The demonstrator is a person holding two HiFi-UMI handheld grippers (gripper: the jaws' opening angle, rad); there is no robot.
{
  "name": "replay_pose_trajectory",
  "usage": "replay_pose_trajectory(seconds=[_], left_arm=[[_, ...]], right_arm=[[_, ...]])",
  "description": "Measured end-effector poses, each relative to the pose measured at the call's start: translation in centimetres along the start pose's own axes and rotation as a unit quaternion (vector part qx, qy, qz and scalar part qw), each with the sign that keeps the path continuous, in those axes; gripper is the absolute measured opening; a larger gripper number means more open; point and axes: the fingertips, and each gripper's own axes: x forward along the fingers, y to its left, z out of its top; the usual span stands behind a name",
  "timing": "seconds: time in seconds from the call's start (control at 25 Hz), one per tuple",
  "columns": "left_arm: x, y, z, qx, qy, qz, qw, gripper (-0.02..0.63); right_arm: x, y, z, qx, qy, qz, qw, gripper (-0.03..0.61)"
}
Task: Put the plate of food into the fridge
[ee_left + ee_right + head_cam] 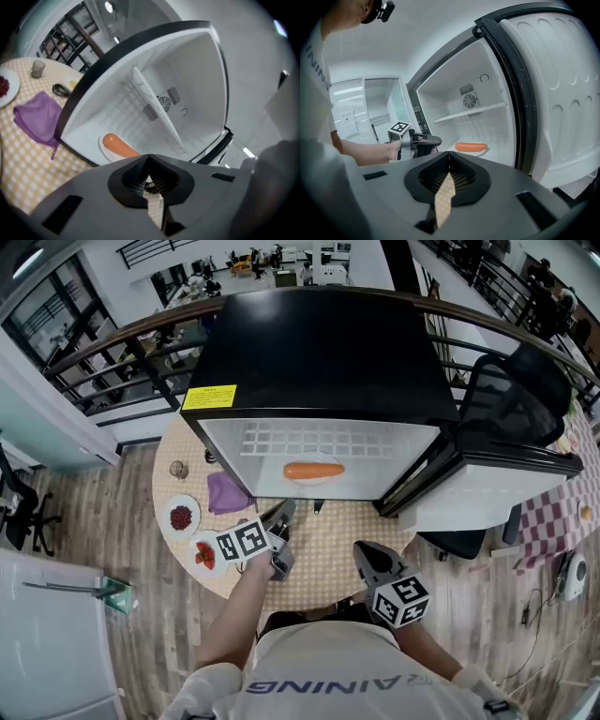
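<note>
A white plate (314, 476) carrying an orange sausage (314, 470) lies on the floor of the open fridge (319, 352). The sausage (119, 146) shows just past my left gripper (149, 157), whose jaws are shut with nothing between them. That left gripper (285, 512) hovers over the table in front of the fridge opening, a short way back from the plate. My right gripper (362, 553) sits lower right of it, also shut and empty. In the right gripper view the sausage (471, 146) rests below the wire shelf, and the left gripper (425, 140) is beside it.
The fridge door (487, 479) stands swung open to the right. On the checkered round table (328, 549) lie a purple cloth (228, 491), two small plates of red food (180, 517) (204, 554) and a glass (178, 469). A black chair (511, 395) stands behind the door.
</note>
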Motion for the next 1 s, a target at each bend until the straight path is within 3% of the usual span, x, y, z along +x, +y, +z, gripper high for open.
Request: replay_pose_trajectory(seconds=[0.16,0.4,0.64,0.72,1.0], left_arm=[[-3.7,-2.4,0.3,0.095,-0.015,0.014,0.9953,0.009],[-7.1,-6.1,0.4,0.176,-0.034,0.014,0.9837,0.009],[-8.3,-8.9,0.2,0.273,-0.035,0.025,0.961,0.009],[-8.7,-9.1,0.0,0.29,-0.038,0.029,0.9559,0.009],[-9.5,-9.4,0.0,0.294,-0.044,0.023,0.9544,0.009]], right_arm=[[0.4,-0.1,0.8,-0.008,-0.007,0.003,1.0,0.021],[0.7,0.0,2.0,-0.016,-0.019,0.008,1.0,0.021],[0.9,0.3,3.4,-0.027,-0.037,0.009,0.999,0.021],[1.0,0.4,3.6,-0.033,-0.041,0.008,0.999,0.021],[1.3,1.2,4.7,-0.051,-0.056,0.009,0.997,0.021]])
